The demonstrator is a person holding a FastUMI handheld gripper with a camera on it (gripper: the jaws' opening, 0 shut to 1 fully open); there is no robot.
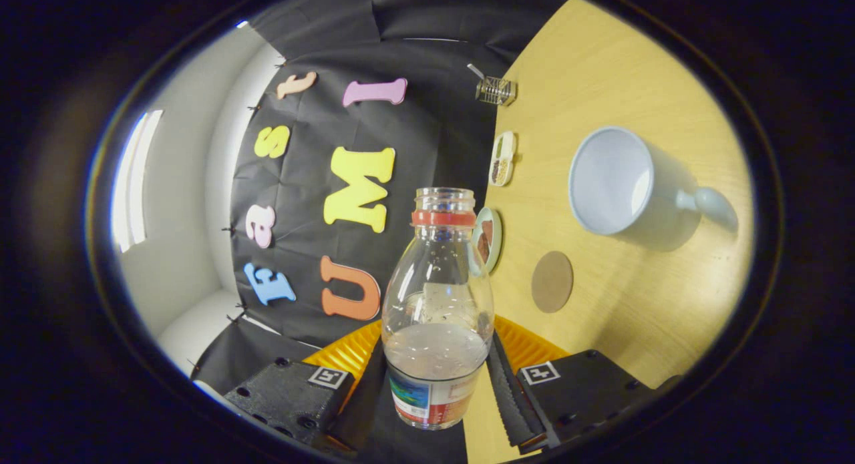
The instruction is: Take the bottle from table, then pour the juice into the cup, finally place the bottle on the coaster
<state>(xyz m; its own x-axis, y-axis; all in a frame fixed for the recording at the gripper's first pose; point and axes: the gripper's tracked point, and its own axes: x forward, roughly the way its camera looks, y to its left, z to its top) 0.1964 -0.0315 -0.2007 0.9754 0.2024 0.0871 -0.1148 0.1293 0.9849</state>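
Your gripper (437,384) fingers clamp the uncapped bottle (437,304) between them, clear liquid low inside. The white cup (618,183) beyond looks empty, coaster (552,282) near it.

Uncapped clear bottle (437,310), part-full, near white cup (618,183) and round coaster (552,282).

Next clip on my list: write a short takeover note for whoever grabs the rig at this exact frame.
Gripper: shut on the bottle, both fingers pressing its lower body; bottle is lifted, uncapped, with some liquid in the bottom part.
White cup: on the wooden table, beyond the fingers, appears empty.
Round coaster: on the table between bottle and cup, nothing on it.
Done: bottle picked up.
Left: pour into the cup, then set the bottle on the coaster.
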